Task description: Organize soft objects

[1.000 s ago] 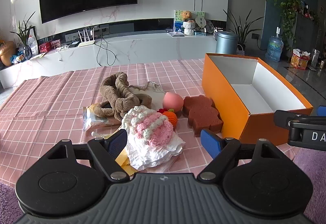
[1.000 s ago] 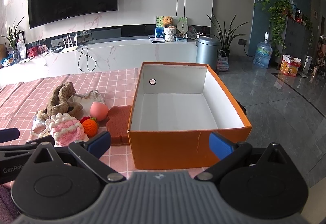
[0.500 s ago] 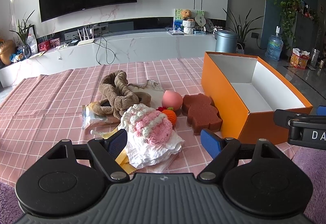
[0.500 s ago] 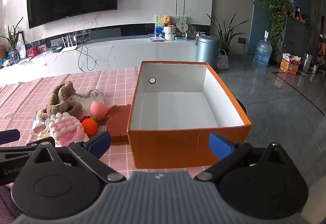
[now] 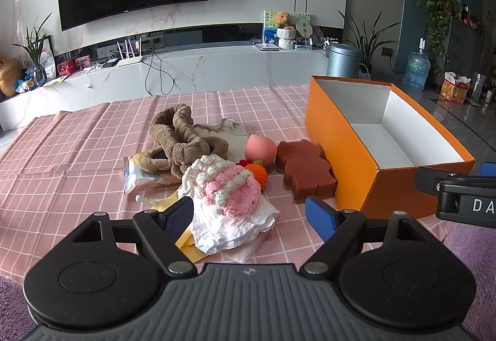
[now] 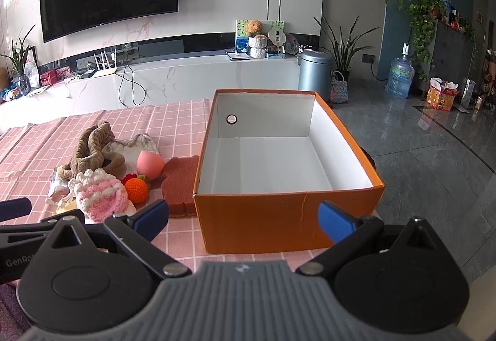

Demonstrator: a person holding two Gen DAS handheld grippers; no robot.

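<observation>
A heap of soft things lies on the pink checked tablecloth (image 5: 77, 155): a pink-and-white crocheted piece (image 5: 226, 186) on crumpled white paper (image 5: 232, 229), a brown plush headband (image 5: 176, 139), a pink egg-shaped sponge (image 5: 260, 148), a small orange crocheted ball (image 5: 259, 175) and a brown bear-shaped sponge (image 5: 305, 172). My left gripper (image 5: 249, 217) stands open just short of the crocheted piece, holding nothing. To the right stands an orange box (image 6: 288, 211) with a bare white inside. My right gripper (image 6: 243, 218) is open before the box's near wall.
A clear snack packet (image 5: 139, 177) and a yellow wrapper (image 5: 186, 238) lie under the heap. A white cloth (image 5: 229, 130) sits behind it. Purple rug (image 5: 471, 248) borders the table's near edge. Beyond are a white TV bench (image 5: 201, 68) and a grey bin (image 6: 316, 71).
Both grippers have risen and pulled back very slightly, so the heap and box sit a touch lower in view. Nothing on the table moved; both stay open.
</observation>
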